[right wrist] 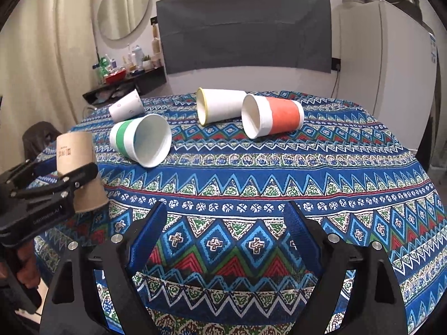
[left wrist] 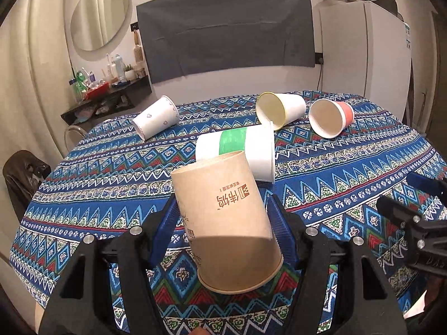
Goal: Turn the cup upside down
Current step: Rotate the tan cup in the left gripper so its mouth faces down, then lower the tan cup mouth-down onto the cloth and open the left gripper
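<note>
at the far left of the surface [right wrist: 279, 173], covered by a patterned cloth, we saw a white cup with small hearts [left wrist: 156, 118] lying on its side. next to the right, the left tool [left wrist: 223, 217] pinched the brown paper cup [left wrist: 223, 212] between its blue pads, one on each side of the wall. the cup was held above the cloth, base up and rim down, tilted slightly off vertical. behind it lay a green-banded cup [left wrist: 240, 150] on its side, then a yellow-rimmed cup [left wrist: 279, 109] and an orange-banded cup [left wrist: 331, 117], both also on their sides. at the right, the right tool [right wrist: 223, 237] hovered low over the cloth with its pads spread and nothing between them.

we judged the flip itself nearly complete and the placing step in hand. the next move would call for levelling the rim, lowering it flat onto the cloth, then parting the pads without nudging the light cup.

whether the rim touched the cloth we could not tell. the cup's interior was hidden, and its printed characters were too small to read. the left tool's handle was cut off in the right view.
</note>
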A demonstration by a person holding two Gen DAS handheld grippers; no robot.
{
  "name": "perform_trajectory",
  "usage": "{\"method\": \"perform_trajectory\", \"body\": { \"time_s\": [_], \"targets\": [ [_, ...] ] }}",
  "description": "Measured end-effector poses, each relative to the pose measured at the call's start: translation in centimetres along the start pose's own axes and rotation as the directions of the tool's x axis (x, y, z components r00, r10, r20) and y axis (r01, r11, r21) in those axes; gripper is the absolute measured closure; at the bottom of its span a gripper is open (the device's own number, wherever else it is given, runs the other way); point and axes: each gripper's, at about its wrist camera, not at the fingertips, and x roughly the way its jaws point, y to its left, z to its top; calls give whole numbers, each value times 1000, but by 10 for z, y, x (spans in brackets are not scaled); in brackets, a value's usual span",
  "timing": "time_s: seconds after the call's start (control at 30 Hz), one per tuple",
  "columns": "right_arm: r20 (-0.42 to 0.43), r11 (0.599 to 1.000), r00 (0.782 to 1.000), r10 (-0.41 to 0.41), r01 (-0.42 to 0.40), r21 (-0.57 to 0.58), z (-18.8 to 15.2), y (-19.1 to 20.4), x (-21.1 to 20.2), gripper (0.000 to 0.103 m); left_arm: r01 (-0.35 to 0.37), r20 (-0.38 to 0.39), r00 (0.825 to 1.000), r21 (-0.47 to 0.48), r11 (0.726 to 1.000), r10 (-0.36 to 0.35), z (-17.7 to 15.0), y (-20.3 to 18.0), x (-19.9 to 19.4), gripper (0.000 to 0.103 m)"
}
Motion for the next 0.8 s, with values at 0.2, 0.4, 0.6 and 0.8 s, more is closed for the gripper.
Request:
{"method": "perform_trajectory", "body": {
  "time_s": [0.2,0.4,0.6,0.8],
  "targets": [
    [19,999,1000,-2,1,40,-8,-2,-5,20,23,-15,1000,-18,1000,-23,-13,0,-5,38],
    [28,1000,1000,9,-10,14,-10,5,-8,19,19,-2,1000,16,1000,-19,-21,-1,-16,34],
    [46,1000,999,20,-21,13,-14,11,-14,18,60,-7,998,22,998,-60,-30,4,-27,20],
    [140,999,989,39,-44,29,-23,19,-27,15,87,2,996,46,995,-87,-45,14,-32,14]
  ]
}}
